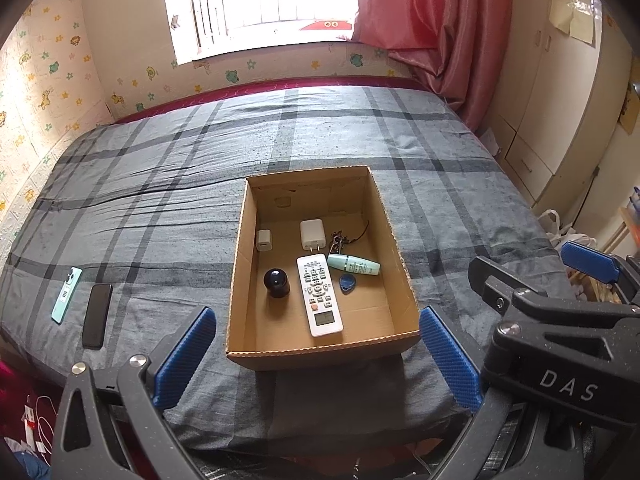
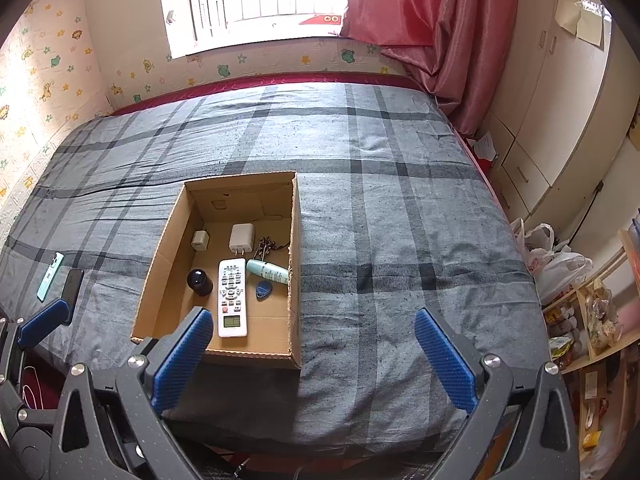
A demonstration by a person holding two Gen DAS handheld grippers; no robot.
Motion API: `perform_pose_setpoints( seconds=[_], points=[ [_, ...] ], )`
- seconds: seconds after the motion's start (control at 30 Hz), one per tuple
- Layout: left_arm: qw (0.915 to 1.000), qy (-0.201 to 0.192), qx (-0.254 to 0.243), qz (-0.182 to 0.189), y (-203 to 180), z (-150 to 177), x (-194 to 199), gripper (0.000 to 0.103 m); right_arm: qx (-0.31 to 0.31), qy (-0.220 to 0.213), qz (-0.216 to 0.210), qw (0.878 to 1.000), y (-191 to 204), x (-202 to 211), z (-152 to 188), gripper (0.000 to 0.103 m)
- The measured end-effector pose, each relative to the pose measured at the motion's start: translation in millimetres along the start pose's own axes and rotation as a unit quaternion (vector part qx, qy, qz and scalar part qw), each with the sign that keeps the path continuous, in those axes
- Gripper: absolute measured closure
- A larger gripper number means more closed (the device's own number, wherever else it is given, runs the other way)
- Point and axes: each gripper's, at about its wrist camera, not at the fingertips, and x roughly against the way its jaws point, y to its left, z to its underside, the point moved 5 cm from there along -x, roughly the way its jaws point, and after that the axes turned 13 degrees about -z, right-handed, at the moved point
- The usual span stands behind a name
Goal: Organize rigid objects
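An open cardboard box (image 1: 394, 236) (image 2: 295, 216) sits on the bed. Inside lie a white remote (image 1: 319, 294) (image 2: 231, 297), a dark round object (image 1: 276, 283) (image 2: 199, 281), two white chargers (image 1: 311, 233) (image 1: 264, 240), a mint tube (image 1: 353, 266) (image 2: 267, 271), a blue key fob (image 1: 346, 282) (image 2: 263, 290) and keys (image 1: 339, 241). A mint phone (image 1: 66, 294) (image 2: 50, 276) and a black phone (image 1: 97, 315) (image 2: 73, 286) lie on the blanket to the left of the box. My left gripper (image 1: 318, 360) is open and empty just in front of the box. My right gripper (image 2: 314, 360) is open and empty, at the box's near right corner.
The bed has a grey plaid blanket (image 1: 160, 184) (image 2: 400, 220). A pink curtain (image 2: 440, 20) and cream wardrobe (image 2: 560, 100) stand at right. Plastic bags (image 2: 556, 256) and shelves (image 2: 592, 320) lie beside the bed's right edge. The right gripper shows in the left wrist view (image 1: 576, 300).
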Motion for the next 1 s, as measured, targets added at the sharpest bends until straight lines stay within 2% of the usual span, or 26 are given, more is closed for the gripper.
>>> perform_pose_setpoints(
  seconds=[1.0],
  points=[
    [1.0000,-0.001,-0.004,-0.007,-2.0,0.2,-5.2,0.000,-0.005,0.001,-0.002,1.000,-1.6,-8.0,1.0,0.000]
  ],
)
